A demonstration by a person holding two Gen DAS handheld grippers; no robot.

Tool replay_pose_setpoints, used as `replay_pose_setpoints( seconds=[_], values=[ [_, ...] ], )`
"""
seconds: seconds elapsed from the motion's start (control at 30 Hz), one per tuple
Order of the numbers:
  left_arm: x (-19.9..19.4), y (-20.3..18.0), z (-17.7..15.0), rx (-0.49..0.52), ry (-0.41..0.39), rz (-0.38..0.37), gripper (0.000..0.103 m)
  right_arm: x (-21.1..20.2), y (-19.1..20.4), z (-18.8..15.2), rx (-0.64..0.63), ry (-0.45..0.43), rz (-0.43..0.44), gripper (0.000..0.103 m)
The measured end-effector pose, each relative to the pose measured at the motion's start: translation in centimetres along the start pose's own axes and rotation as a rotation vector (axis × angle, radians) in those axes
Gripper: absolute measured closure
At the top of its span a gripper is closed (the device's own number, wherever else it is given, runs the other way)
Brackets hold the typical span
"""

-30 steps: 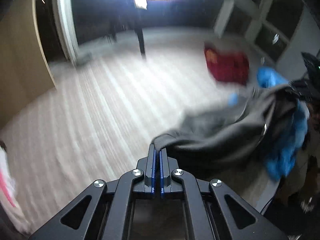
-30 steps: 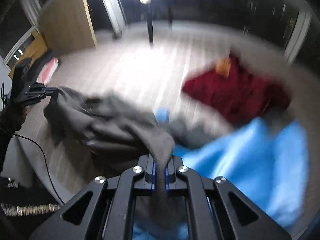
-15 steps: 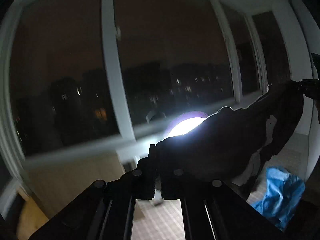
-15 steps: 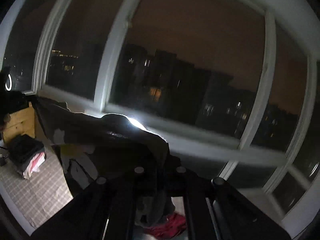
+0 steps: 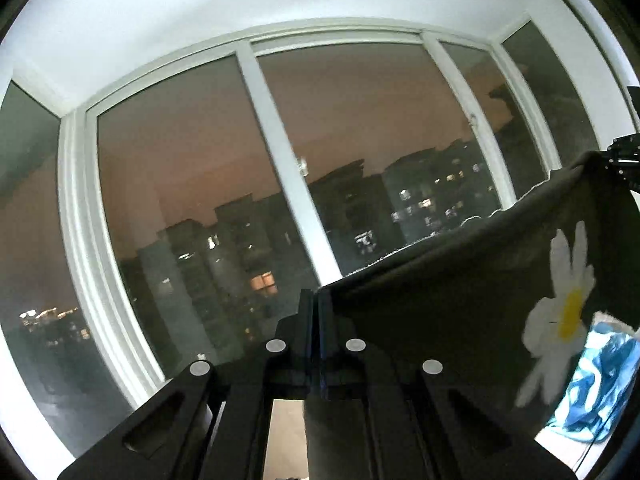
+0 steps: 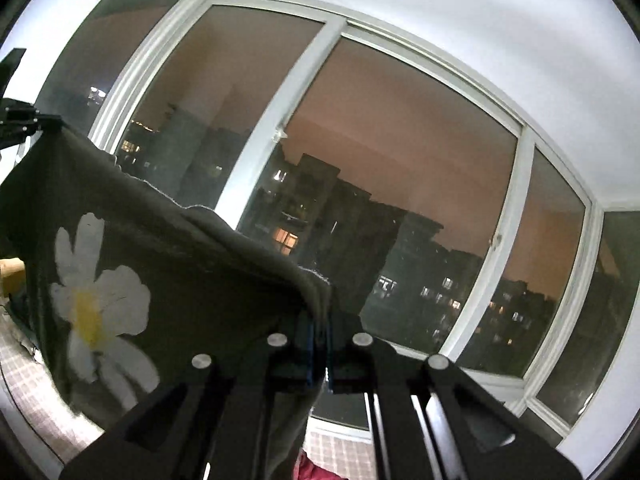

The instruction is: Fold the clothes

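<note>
Both grippers are held up high and point straight at a big window (image 5: 280,184). It is night outside. Tall buildings with small lit windows stand under a brownish sky.

A dark cloth (image 5: 452,296) hangs stretched between the two grippers. It has a big white daisy (image 5: 560,312) with a yellow middle painted on it.

The left gripper (image 5: 316,304) has its fingers (image 5: 325,320) pressed tight together, and one top corner of the dark cloth is pinched between them. From there the top edge of the cloth runs up and to the right, all the way to the other gripper at the far right edge of the left wrist view.

The right gripper (image 6: 319,320) has its fingers (image 6: 308,344) squeezed together too, and the other top corner of the cloth is bunched up between them. In the right wrist view the cloth (image 6: 180,280) spreads away to the left, with the daisy (image 6: 96,304) low on the left side. The far corner reaches the left gripper at the left edge.

The rest of the cloth hangs down loose below the top edge.

Down low, past the hanging cloth, there is a bright blue cloth (image 5: 596,384). A bit of red cloth (image 6: 320,470) peeks out at the bottom of the right wrist view. A pale checked floor (image 6: 28,380) shows at the lower left there.
</note>
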State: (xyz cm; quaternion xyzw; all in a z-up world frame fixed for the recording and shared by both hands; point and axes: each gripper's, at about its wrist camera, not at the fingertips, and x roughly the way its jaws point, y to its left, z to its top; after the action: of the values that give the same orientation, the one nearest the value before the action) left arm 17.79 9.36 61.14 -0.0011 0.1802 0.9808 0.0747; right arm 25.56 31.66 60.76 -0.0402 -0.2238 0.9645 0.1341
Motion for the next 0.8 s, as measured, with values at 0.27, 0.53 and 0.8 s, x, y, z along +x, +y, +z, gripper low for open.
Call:
replay_pose_setpoints(
  seconds=[0.27, 0.53, 0.8],
  values=[
    [8.5, 0.6, -6.1, 0.003, 0.208, 0.014, 0.101, 10.5, 4.8, -3.1, -0.032, 0.122, 0.068, 0.100],
    [24.3, -2.1, -18.9, 0.038, 0.494, 0.029, 0.102, 28.3, 13.1, -13.8, -0.129, 0.324, 0.078, 0.100],
    [35.7, -8.8, -36.1, 0.086, 0.868, -0.018, 0.098, 40.7, 24.1, -29.8, -0.280, 0.691, 0.242, 0.073]
  ],
)
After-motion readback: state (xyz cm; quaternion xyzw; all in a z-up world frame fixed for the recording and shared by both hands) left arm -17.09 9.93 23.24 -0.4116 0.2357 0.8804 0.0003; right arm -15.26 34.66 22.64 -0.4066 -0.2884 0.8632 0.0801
